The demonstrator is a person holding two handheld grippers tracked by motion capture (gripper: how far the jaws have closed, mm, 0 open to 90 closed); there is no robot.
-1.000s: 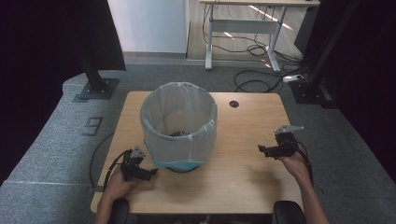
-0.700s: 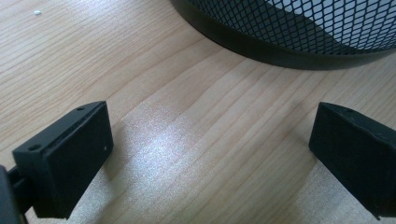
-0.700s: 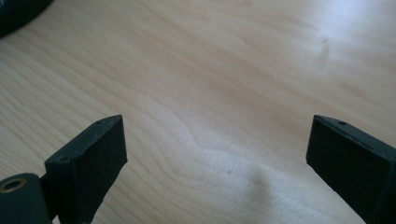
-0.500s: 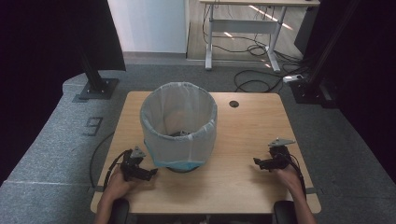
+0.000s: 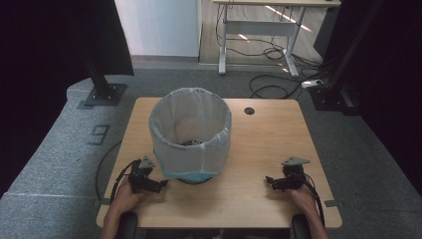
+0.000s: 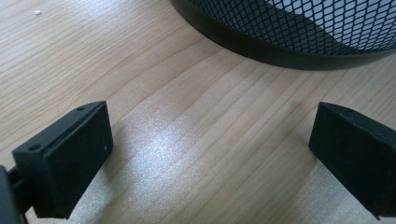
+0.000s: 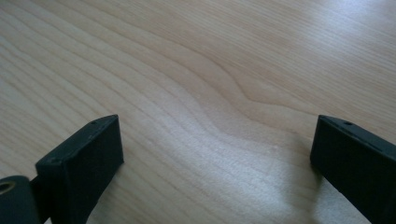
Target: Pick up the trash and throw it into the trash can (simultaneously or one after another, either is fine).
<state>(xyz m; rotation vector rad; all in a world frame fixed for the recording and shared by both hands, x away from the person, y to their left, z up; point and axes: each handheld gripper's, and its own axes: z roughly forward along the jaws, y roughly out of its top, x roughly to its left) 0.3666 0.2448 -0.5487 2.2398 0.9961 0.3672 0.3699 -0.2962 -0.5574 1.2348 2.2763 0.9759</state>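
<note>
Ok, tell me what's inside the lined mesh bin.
A white liner covers the inside of the bin and folds over its rim. At the bottom lies something small, dark with a white patch, too unclear to identify. The front wall hides the rest of the floor.

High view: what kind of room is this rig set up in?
Probably a lab or recording studio, not a home. The wooden table with the lined bin stands on grey carpet between black curtains, dark stand bases flank it, and loose cables run beneath a white desk behind.
</note>
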